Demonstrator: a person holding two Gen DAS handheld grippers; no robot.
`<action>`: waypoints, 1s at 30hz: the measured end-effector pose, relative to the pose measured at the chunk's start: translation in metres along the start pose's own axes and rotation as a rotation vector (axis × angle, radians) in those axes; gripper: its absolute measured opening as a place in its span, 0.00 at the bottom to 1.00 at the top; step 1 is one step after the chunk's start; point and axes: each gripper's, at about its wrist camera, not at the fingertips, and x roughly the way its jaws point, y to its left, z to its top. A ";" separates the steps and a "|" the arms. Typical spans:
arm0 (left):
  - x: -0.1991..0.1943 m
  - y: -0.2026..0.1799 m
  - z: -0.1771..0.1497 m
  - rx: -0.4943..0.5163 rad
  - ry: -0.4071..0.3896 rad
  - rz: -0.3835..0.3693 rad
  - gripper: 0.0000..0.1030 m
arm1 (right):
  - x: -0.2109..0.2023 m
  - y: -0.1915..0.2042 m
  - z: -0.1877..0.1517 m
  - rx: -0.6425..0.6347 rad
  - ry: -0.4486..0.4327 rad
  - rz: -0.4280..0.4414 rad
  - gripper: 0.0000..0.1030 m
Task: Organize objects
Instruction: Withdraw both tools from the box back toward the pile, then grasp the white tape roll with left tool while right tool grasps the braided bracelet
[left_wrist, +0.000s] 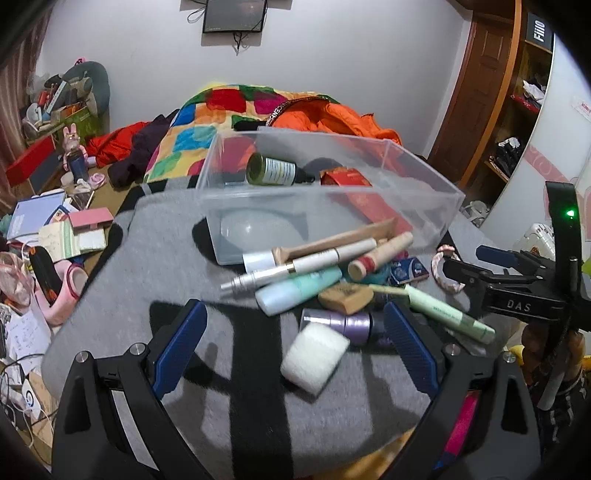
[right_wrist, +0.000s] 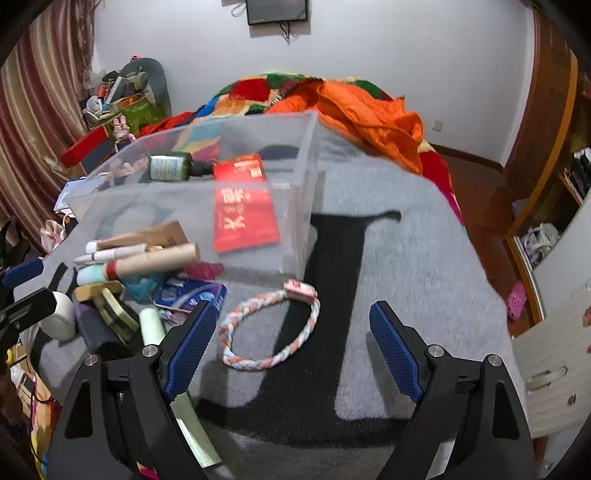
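A clear plastic bin (left_wrist: 413, 206) (right_wrist: 122, 192) stands on a grey and black blanket (left_wrist: 155, 266) (right_wrist: 424, 258). It holds a dark green bottle (left_wrist: 271, 170) (right_wrist: 168, 167) and a red packet (left_wrist: 351, 181) (right_wrist: 243, 218). In front lies a pile of cosmetics: a white pen tube (left_wrist: 295, 269), a teal tube (left_wrist: 299, 290), a purple jar (left_wrist: 347, 322), a white sponge (left_wrist: 314, 357), a pale green tube (left_wrist: 448, 315). My left gripper (left_wrist: 291, 350) is open around the sponge. My right gripper (right_wrist: 291, 350) is open above a braided bracelet (right_wrist: 269, 328) (left_wrist: 445, 271).
A colourful quilt and an orange blanket (right_wrist: 369, 110) lie behind the bin. A cluttered desk with books and boxes (left_wrist: 62, 221) is on the left. A wooden wardrobe (left_wrist: 491, 92) and a white cabinet (right_wrist: 554, 354) stand on the right.
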 end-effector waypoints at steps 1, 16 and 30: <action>0.000 -0.001 -0.002 -0.003 0.000 0.002 0.95 | 0.001 -0.001 -0.001 0.006 0.004 0.005 0.81; 0.005 -0.008 -0.016 -0.006 0.000 -0.006 0.45 | 0.013 0.014 -0.008 -0.041 0.003 0.009 0.63; -0.015 -0.013 -0.015 -0.001 -0.058 -0.020 0.35 | 0.003 -0.004 -0.006 0.029 -0.033 -0.010 0.09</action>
